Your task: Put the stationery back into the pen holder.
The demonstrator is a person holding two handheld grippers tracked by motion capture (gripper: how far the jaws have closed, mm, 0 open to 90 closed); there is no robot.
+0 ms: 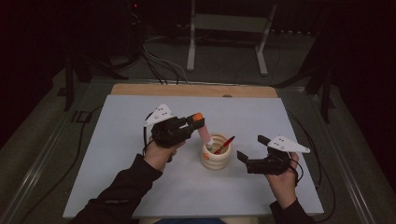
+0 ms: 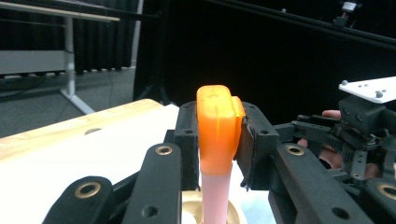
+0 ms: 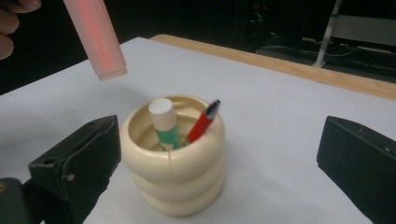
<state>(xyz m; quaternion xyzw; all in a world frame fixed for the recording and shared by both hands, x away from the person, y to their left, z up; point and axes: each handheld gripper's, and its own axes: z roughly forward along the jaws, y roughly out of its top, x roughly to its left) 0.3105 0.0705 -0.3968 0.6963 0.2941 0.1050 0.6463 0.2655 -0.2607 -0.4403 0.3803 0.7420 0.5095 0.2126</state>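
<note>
Just above the cream holder (image 1: 215,157), the left gripper (image 1: 195,121) clamps the orange cap of a pink marker (image 1: 203,132), its tip hanging over the rim. Right of the holder, the right gripper (image 1: 252,148) stands wide open, empty. Inside, a green-labelled stick (image 3: 164,123) and red pen (image 3: 203,122) are half hidden.

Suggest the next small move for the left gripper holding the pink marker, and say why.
Probably lower it straight down. The left gripper is shut on the pink marker at its orange cap, and the marker's lower end hangs just above the cream holder, over its rim, not yet inside. The right gripper is open beside it.
</note>
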